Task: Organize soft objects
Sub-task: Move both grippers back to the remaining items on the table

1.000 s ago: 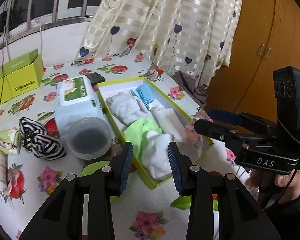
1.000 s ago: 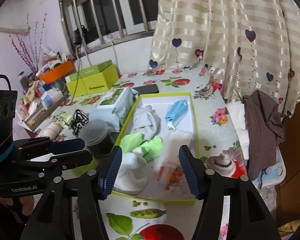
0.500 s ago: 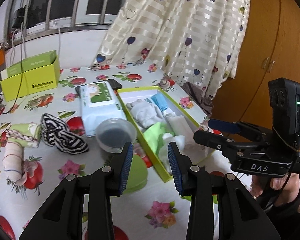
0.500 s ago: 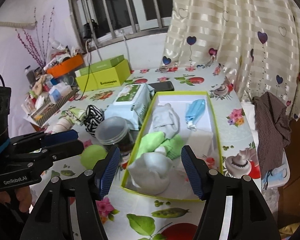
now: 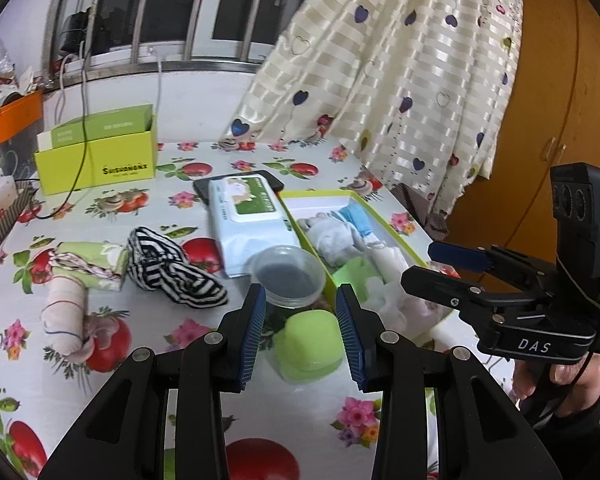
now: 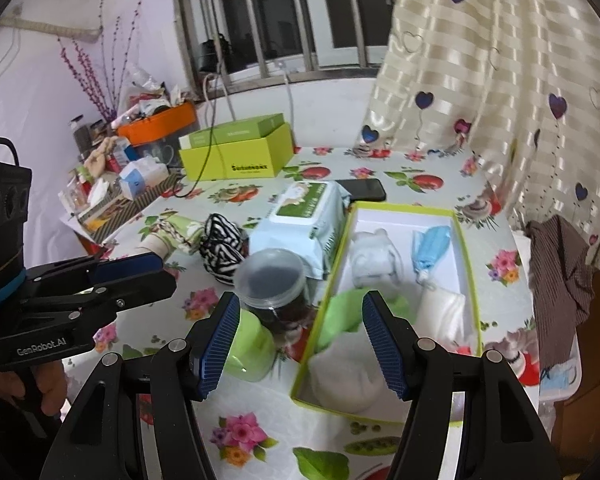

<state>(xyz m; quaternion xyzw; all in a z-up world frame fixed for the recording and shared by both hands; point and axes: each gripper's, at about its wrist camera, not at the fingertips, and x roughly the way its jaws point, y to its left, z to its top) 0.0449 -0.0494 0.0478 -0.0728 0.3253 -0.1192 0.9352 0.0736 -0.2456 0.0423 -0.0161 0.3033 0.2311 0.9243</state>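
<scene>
A green-rimmed open box (image 6: 467,264) on the flowered table holds white socks (image 6: 374,262), a blue mask (image 6: 430,246) and a green cloth (image 6: 342,312). It also shows in the left wrist view (image 5: 312,248). A black-and-white striped cloth (image 5: 172,268), a green patterned roll (image 5: 88,264) and a pink rolled sock (image 5: 66,316) lie on the table to the left. My left gripper (image 5: 300,332) is open and empty above a green lidded container (image 5: 310,346). My right gripper (image 6: 300,344) is open and empty above the box's near end.
A wet-wipes pack (image 5: 248,220) and a clear-lidded jar (image 5: 288,276) stand left of the box. A phone (image 6: 360,189) lies behind the pack. A yellow-green carton (image 5: 96,160) with a cable sits at the back. A curtain (image 5: 380,80) and wooden cupboard (image 5: 548,100) are on the right.
Both grippers have pulled back and up from the box, so more of the table and the left-side cloths show. Both stay open and empty.
</scene>
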